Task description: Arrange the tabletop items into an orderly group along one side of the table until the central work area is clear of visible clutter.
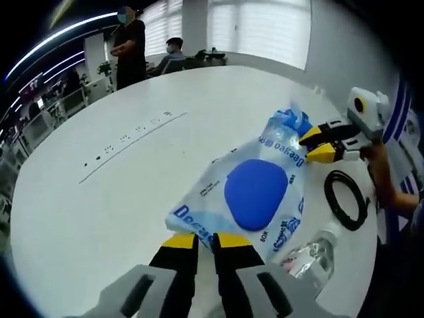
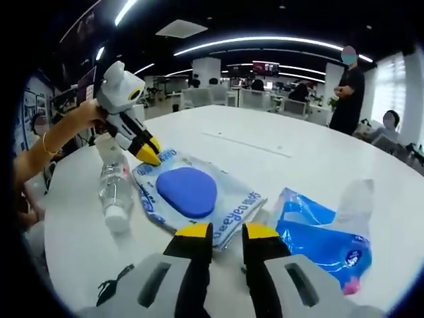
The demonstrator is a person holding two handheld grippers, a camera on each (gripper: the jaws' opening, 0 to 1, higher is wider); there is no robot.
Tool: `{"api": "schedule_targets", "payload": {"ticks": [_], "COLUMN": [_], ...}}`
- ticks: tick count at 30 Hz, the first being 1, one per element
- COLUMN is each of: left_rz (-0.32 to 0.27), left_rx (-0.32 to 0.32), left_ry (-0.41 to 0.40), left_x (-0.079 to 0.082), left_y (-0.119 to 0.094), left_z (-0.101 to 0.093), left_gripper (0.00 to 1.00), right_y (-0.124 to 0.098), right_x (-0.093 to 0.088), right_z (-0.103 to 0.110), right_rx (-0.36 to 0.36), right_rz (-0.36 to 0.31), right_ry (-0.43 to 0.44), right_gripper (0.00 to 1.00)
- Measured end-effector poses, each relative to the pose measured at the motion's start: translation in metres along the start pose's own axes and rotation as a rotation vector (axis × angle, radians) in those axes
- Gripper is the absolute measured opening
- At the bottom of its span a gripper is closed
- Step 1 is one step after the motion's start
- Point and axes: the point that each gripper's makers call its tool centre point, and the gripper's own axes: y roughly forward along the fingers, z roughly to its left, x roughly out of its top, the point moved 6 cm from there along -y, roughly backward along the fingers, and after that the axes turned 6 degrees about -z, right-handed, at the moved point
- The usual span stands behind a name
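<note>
A clear plastic bag [image 1: 212,192] [image 2: 232,205] printed in blue lies on the white table [image 1: 99,199] [image 2: 331,165], with a round blue pad [image 1: 255,193] [image 2: 187,191] inside it. My left gripper [image 1: 205,240] [image 2: 147,154] is at one corner of the bag, its jaws almost together on the edge. My right gripper [image 2: 227,232] [image 1: 317,144] is at the opposite end, its jaws a little apart on either side of the bag's edge. A blue plastic pack [image 1: 288,124] [image 2: 324,235] lies beside that end.
A clear water bottle [image 1: 310,255] [image 2: 114,189] lies beside the bag near the table's edge. A black cable loop [image 1: 346,199] rests close to it. A row of sockets [image 1: 132,136] [image 2: 245,144] crosses the table. People stand and sit beyond the far edge.
</note>
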Motion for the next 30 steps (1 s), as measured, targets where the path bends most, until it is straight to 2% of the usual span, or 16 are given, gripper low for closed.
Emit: {"api": "schedule_targets", "payload": {"ticks": [3,12,13,15,19,22,23,26,30], "left_rz": [-0.002,-0.031,-0.066,-0.081,-0.102,-0.134,-0.162,-0.18,-0.198], "left_rx": [0.003,0.009,0.034,0.043,0.039,0.087,0.1,0.109,0.123], "left_ry": [0.007,0.009,0.041,0.069,0.062,0.069,0.082,0.076,0.071], "left_x": [0.0,0.003,0.006,0.009,0.013,0.017,0.02,0.02,0.02], "left_y": [-0.001,-0.007,-0.011,-0.012,-0.016,-0.019,-0.021,-0.023,-0.027], "left_z": [0.0,0.001,0.004,0.005,0.006,0.011,0.012,0.013,0.015], "left_gripper": [0.16,0.23,0.25,0.28,0.3,0.32,0.34,0.41,0.44], "right_y": [-0.002,-0.006,-0.009,-0.011,-0.015,-0.017,-0.018,-0.02,-0.022], "right_x": [0.001,0.005,0.006,0.008,0.013,0.016,0.017,0.018,0.018], "right_z": [0.001,0.003,0.005,0.009,0.013,0.013,0.013,0.013,0.015], "right_rx": [0.0,0.004,0.007,0.012,0.022,0.023,0.022,0.022,0.042], "right_rz": [-0.007,-0.021,-0.024,-0.037,-0.05,-0.06,-0.065,-0.07,-0.084], "right_ry": [-0.001,-0.008,-0.012,-0.024,-0.036,-0.037,-0.035,-0.037,-0.041], "right_gripper": [0.16,0.17,0.18,0.2,0.21,0.21,0.21,0.22,0.27]}}
